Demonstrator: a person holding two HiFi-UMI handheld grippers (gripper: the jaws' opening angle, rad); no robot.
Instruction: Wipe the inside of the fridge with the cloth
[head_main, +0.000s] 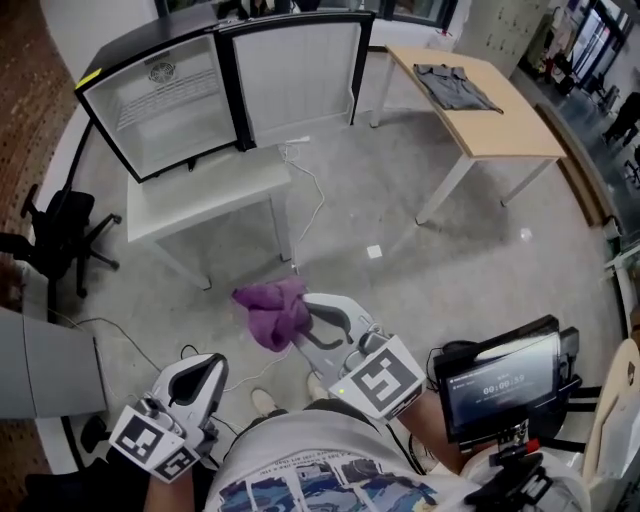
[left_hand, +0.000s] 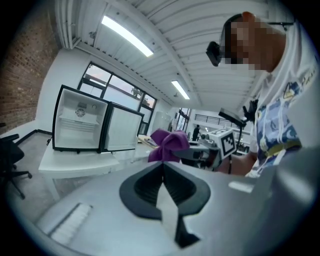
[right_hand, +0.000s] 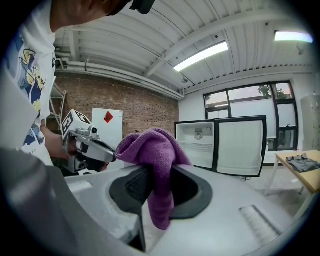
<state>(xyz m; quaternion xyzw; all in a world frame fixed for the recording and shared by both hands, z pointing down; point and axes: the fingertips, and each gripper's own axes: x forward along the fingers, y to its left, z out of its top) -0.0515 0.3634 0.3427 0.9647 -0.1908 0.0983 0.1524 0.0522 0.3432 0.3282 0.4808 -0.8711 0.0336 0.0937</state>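
1. The right hand-held gripper has its jaws clamped on the purple cloth, which bunches above them and hangs down between them.
2. The left hand-held gripper has its jaws pressed together, with nothing between.
3. Both are near the person, well apart from the fridge, which stands far left on the white table with its door open.

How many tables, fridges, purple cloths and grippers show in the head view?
2 tables: white table, wooden table
1 fridge
1 cloth
2 grippers: left gripper, right gripper
Total: 6
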